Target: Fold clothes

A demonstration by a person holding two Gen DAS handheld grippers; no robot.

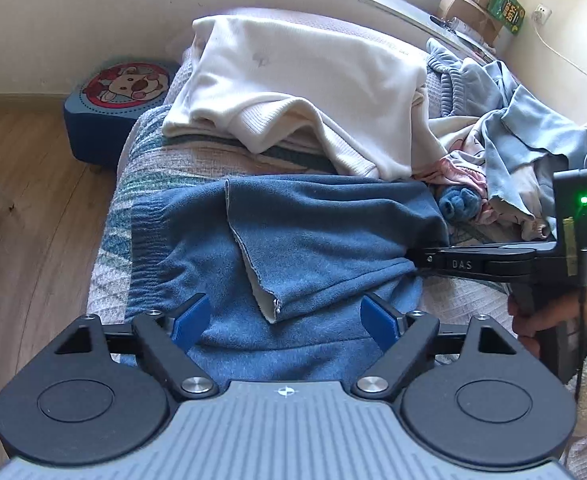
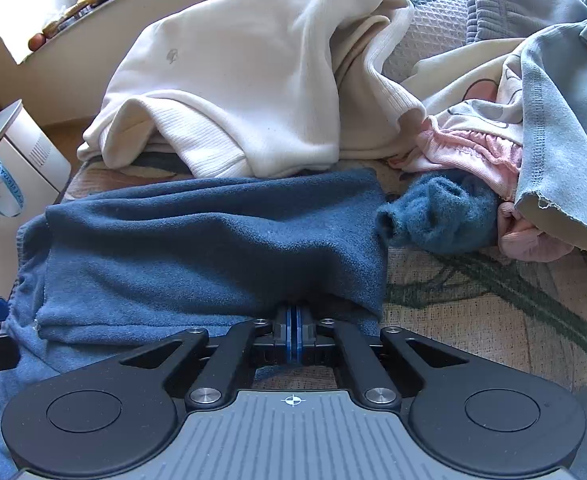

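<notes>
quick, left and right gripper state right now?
Left gripper: open, hovering over the blue garment, holding nothing.
Right gripper: shut on the blue garment's edge.

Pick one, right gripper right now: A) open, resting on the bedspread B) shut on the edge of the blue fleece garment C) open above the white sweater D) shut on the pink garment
B. In the right wrist view the right gripper has its blue pads pressed together with the edge of the blue fleece garment running into them; the left wrist view shows the same pinch from the side, while the left gripper is open.
</notes>
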